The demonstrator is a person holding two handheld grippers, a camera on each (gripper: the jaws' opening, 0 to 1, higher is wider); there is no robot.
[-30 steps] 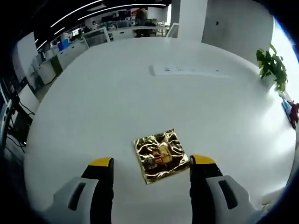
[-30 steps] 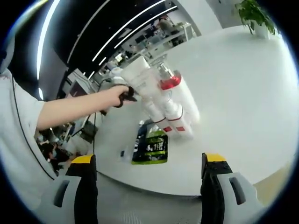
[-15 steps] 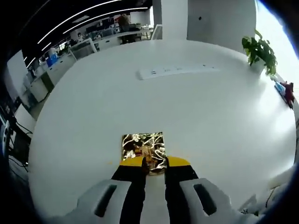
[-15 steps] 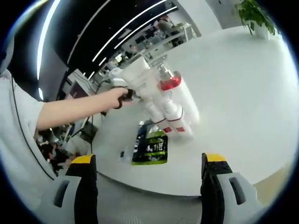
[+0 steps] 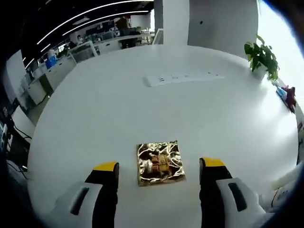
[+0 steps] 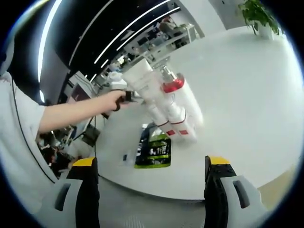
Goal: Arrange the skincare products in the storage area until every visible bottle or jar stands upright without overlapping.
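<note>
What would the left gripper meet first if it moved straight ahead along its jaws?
Most likely the gold foil packet lying flat on the white table, just ahead between the open left gripper jaws; depth is uncertain.

White round table (image 5: 95,104). Long white power strip (image 5: 184,78) toward far edge. Potted green plant (image 5: 261,56) at far right edge; small red-and-blue items (image 5: 286,93) just beside it, too blurred to identify. Office desks (image 5: 76,50) beyond table's far edge. Ceiling light strips (image 6: 135,21) overhead.
</note>
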